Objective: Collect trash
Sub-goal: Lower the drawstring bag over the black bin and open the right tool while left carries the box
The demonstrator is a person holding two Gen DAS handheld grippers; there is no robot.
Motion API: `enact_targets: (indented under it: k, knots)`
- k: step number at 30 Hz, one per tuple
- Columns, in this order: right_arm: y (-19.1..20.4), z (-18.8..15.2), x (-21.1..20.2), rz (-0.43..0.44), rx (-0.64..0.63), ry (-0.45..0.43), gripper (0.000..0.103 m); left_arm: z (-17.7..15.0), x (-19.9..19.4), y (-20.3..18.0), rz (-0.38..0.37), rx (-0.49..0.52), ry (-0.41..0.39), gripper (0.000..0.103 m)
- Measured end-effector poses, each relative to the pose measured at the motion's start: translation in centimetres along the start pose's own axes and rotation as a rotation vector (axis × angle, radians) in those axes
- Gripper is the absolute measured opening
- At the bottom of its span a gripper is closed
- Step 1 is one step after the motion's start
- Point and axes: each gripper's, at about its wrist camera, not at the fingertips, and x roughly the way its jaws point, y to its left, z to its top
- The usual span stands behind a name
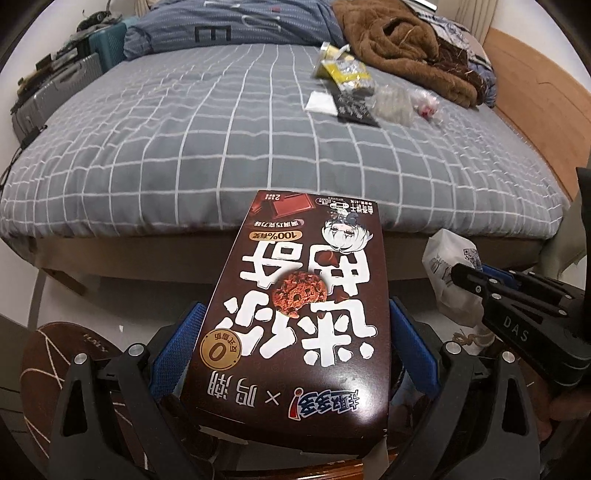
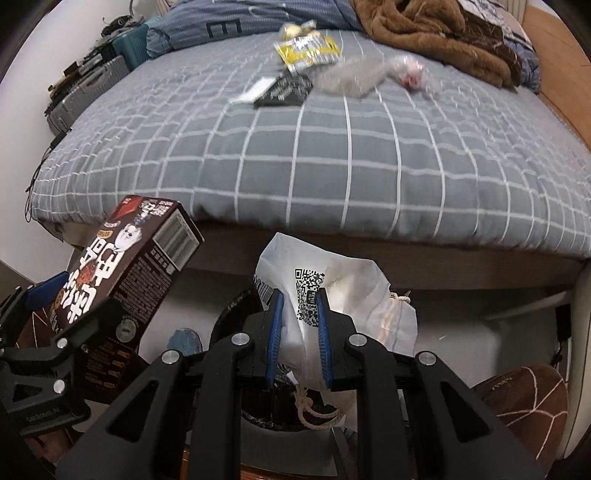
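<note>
My left gripper (image 1: 295,310) is shut on a brown cookie box (image 1: 306,258), its blue pads pressing both long sides. The box tilts up toward the bed edge. In the right wrist view the same box (image 2: 133,266) sits at the left. My right gripper (image 2: 299,295) is shut on a crumpled white paper bag (image 2: 354,288) with a QR code and a string handle. Beneath both hangs a dark bin with a black liner (image 2: 231,321). On the bed lie a yellow wrapper (image 2: 308,50), a black packet (image 2: 284,90), a clear plastic piece (image 2: 351,75) and a white slip (image 2: 253,90).
The grey checked bed (image 2: 332,166) fills the upper view, with a brown blanket (image 2: 424,29) at its far right. Suitcases (image 1: 55,92) stand along the left wall. Brown slippers (image 2: 528,398) lie on the floor. A wooden panel (image 1: 546,110) borders the bed's right side.
</note>
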Motion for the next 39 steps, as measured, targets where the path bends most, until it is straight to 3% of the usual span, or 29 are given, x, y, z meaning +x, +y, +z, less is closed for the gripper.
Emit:
enact_targets:
  k: [17, 31, 36, 39]
  knots:
    - [-2.5, -2.0, 9.6, 0.020, 0.070, 0.172, 0.017, -1.0, 8.3, 1.7, -0.009, -0.009, 0.137, 0.094]
    - [-0.9, -2.8, 13.1, 0.003, 0.004, 0.245, 0.019, -1.2, 13.1, 0.3, 0.027, 0.036, 0.219, 0.094]
    - [0.1, -2.7, 13.1, -0.009, -0.014, 0.239, 0.024, -1.5, 14.4, 0.3, 0.022, 0.056, 0.210, 0.094]
    - [0.2, -2.6, 13.1, -0.020, -0.019, 0.225, 0.035, -1.5, 14.7, 0.5, 0.023, 0.046, 0.227, 0.094]
